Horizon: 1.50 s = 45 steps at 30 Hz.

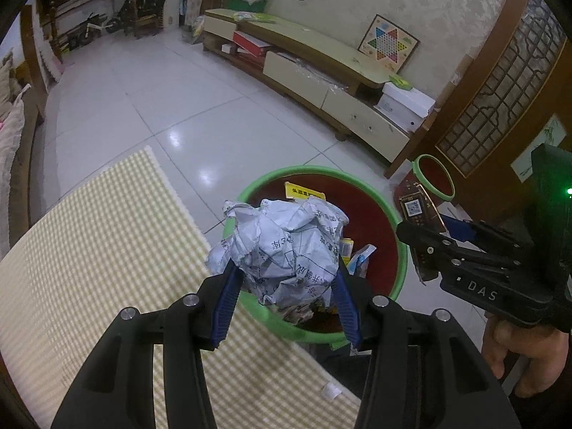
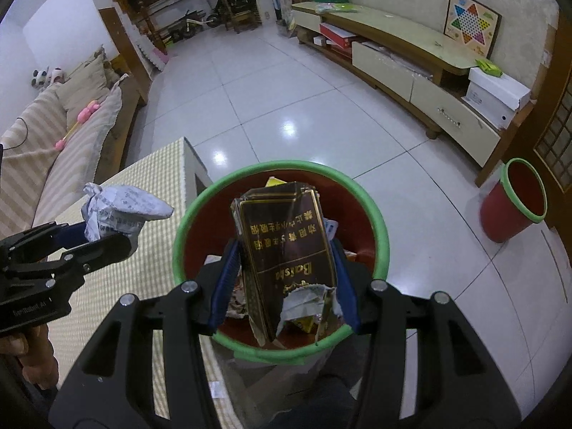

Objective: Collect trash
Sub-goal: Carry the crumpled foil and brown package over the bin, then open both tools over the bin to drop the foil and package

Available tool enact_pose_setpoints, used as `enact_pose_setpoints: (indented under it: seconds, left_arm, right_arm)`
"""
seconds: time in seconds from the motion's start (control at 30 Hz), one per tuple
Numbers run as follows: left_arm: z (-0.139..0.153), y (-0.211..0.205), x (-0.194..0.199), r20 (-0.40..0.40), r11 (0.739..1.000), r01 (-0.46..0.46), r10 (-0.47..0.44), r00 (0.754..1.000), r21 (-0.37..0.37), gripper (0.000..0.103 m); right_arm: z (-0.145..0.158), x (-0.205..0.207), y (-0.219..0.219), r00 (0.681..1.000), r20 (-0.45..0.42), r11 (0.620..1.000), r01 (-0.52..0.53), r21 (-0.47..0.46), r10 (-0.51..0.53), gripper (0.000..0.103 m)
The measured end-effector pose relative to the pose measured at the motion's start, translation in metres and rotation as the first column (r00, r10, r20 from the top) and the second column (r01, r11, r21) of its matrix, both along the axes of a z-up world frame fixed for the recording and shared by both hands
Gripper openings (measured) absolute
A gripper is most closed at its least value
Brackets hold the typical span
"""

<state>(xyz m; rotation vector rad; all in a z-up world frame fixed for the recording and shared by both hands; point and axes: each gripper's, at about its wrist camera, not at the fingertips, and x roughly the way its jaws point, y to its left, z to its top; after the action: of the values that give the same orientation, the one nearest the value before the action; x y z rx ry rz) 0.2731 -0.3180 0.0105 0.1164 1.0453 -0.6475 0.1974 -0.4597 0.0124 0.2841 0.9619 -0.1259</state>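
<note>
Two pieces of trash are in hand, neither dropped yet. On the left, the left gripper (image 1: pixel 284 298) has its jaws clamped on a crumpled paper ball (image 1: pixel 282 246), held over the near left rim of the red bin (image 1: pixel 379 228). To the right, the right gripper (image 2: pixel 284 287) grips a flattened cigarette pack (image 2: pixel 286 250) above the bin's mouth, where wrappers already lie. Releasing both remains. A checked cloth covers the bench (image 1: pixel 107 250); beyond lie pale floor tiles (image 2: pixel 286 82), a second bin (image 2: pixel 514 200) and a low cabinet (image 2: pixel 411 46).
</note>
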Motion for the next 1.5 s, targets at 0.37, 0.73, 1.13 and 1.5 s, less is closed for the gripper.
enact_pose_setpoints:
  seconds: [0.37, 0.73, 1.13, 1.5]
  left_arm:
    - [-0.014, -0.016, 0.008, -0.019, 1.000, 0.020, -0.020, 1.000, 0.012, 0.047]
    - [-0.021, -0.028, 0.012, -0.042, 0.999, 0.039, -0.039, 0.998, 0.009, 0.049]
    - [-0.026, -0.037, 0.013, -0.022, 0.998, 0.040, -0.039, 0.999, 0.046, 0.085]
    - [-0.018, -0.011, 0.009, -0.013, 0.997, -0.012, 0.013, 1.000, 0.071, 0.095]
  right_arm:
    - [-0.011, 0.006, -0.009, 1.000, -0.020, 1.000, 0.016, 0.012, -0.016, 0.049]
    - [-0.019, 0.009, -0.012, 0.999, -0.032, 1.000, 0.014, 0.022, -0.013, 0.049]
    - [-0.029, 0.014, -0.016, 0.999, -0.040, 1.000, 0.013, 0.028, -0.011, 0.053]
    - [-0.018, 0.010, -0.008, 1.000, -0.013, 1.000, 0.021, 0.005, -0.021, 0.098]
